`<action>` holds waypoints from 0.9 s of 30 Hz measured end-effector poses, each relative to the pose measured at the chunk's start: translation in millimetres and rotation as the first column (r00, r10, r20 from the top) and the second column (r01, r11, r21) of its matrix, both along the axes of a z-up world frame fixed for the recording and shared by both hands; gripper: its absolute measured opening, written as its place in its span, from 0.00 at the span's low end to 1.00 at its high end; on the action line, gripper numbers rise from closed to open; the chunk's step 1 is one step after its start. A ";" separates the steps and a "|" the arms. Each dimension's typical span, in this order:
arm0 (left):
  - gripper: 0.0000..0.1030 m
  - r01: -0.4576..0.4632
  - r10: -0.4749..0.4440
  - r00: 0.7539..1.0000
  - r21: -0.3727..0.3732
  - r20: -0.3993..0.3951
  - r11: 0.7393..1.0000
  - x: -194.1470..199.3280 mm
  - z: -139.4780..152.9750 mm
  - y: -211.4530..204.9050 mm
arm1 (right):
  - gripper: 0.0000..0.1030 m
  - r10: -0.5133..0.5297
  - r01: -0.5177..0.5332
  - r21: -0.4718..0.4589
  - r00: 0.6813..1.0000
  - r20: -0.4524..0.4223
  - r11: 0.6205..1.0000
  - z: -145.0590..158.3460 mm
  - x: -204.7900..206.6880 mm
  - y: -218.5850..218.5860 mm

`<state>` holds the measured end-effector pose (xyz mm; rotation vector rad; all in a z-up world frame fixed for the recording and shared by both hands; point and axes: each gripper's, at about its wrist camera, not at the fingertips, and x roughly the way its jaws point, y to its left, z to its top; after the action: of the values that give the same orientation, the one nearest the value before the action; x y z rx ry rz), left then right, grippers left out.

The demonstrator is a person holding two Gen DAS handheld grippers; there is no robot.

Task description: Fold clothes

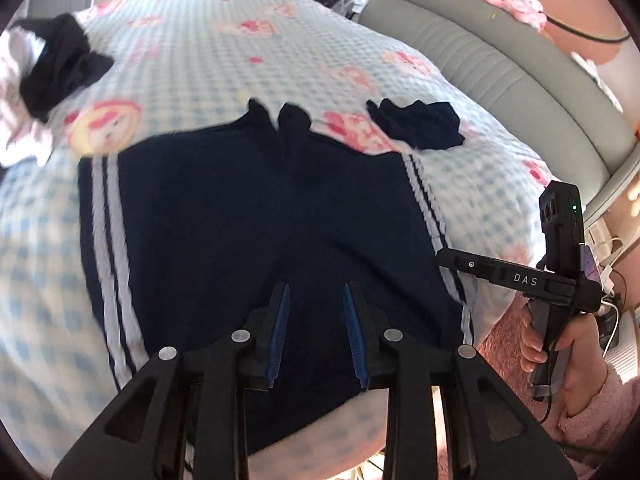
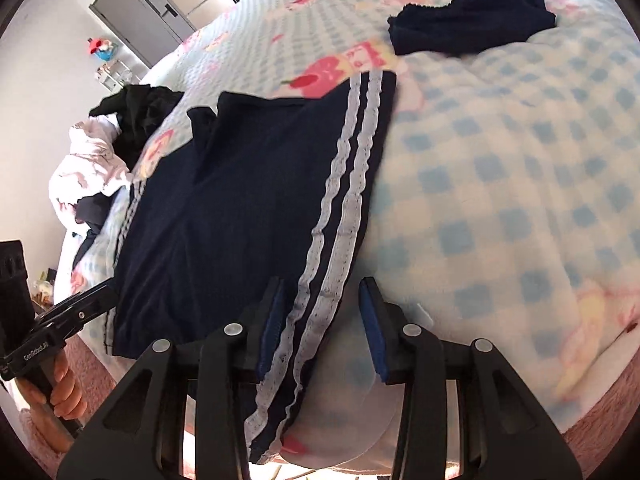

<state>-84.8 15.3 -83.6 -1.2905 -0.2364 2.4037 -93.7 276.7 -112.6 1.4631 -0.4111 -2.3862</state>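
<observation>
A navy garment with white side stripes (image 1: 256, 216) lies spread flat on the blue-checked blanket (image 1: 208, 44); it also shows in the right wrist view (image 2: 240, 208). My left gripper (image 1: 316, 292) is open, hovering over the garment's near middle with nothing between its fingers. My right gripper (image 2: 322, 284) is open, straddling the garment's striped right edge (image 2: 340, 220) near the bed's front; it also shows at the right of the left wrist view (image 1: 444, 258). My left gripper shows at the left edge of the right wrist view (image 2: 108, 286).
A small dark garment (image 1: 416, 124) lies beyond the navy one, also in the right wrist view (image 2: 472, 16). A heap of black and pink clothes (image 1: 44, 76) sits at the far left. A grey headboard (image 1: 500, 68) runs along the right. A grey cabinet (image 2: 140, 12) stands beyond the bed.
</observation>
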 end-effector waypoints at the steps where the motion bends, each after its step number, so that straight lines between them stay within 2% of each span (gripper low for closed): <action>1: 0.36 0.003 -0.004 1.000 -0.030 -0.016 1.000 -14.3 5.5 6.2 | 0.39 -0.004 0.004 0.004 1.000 -0.029 1.000 9.1 -6.4 2.6; 5: 0.38 -0.009 0.000 0.998 -0.145 -0.060 0.989 -83.6 9.0 30.7 | 0.46 0.007 0.001 0.073 0.995 -0.104 0.997 29.5 -57.3 7.8; 9: 0.38 0.002 -0.011 0.999 -0.237 -0.038 0.971 -141.6 -9.5 50.0 | 0.46 -0.014 0.016 0.077 1.000 -0.024 0.997 6.8 -106.4 16.2; 12: 0.38 0.029 -0.030 1.000 -0.236 -0.004 0.971 -166.0 -25.2 53.1 | 0.46 -0.009 0.010 0.057 1.000 -0.021 0.998 -5.7 -117.8 22.4; 14: 0.33 0.034 -0.037 0.999 -0.244 -0.008 0.969 -171.6 -30.8 51.9 | 0.46 -0.004 0.005 0.045 1.000 -0.021 0.999 -14.0 -119.8 22.9; 15: 0.19 0.030 -0.036 0.999 -0.253 -0.019 0.967 -173.6 -32.0 52.7 | 0.45 0.003 -0.001 0.042 0.999 -0.033 0.999 -14.1 -120.5 23.6; 16: 0.16 0.025 -0.034 0.999 -0.253 -0.029 0.967 -175.5 -31.6 53.0 | 0.28 0.010 -0.007 0.049 0.999 -0.049 0.999 -12.5 -121.8 23.0; 18: 0.13 0.015 -0.028 0.998 -0.252 -0.050 0.968 -179.6 -30.8 53.6 | 0.10 0.023 -0.018 0.055 0.996 -0.086 0.998 -10.3 -122.0 22.3; 19: 0.12 0.007 -0.022 0.998 -0.252 -0.057 0.968 -183.2 -29.1 53.1 | 0.07 0.013 -0.010 0.031 0.995 -0.101 0.999 -8.7 -123.0 24.2; 26: 0.13 -0.046 0.022 0.995 -0.245 -0.098 0.969 -208.6 -18.8 49.3 | 0.05 -0.065 0.062 -0.022 0.987 -0.147 0.998 -1.1 -123.9 38.2; 27: 0.22 -0.040 0.031 0.999 -0.230 -0.043 0.972 -216.2 -27.5 45.4 | 0.06 -0.075 0.072 -0.028 0.986 -0.146 0.997 -1.5 -124.5 40.2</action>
<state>-300.9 60.7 -111.1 -1.3456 0.0334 2.5438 -218.2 316.8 -114.1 1.2722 -0.4611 -2.5185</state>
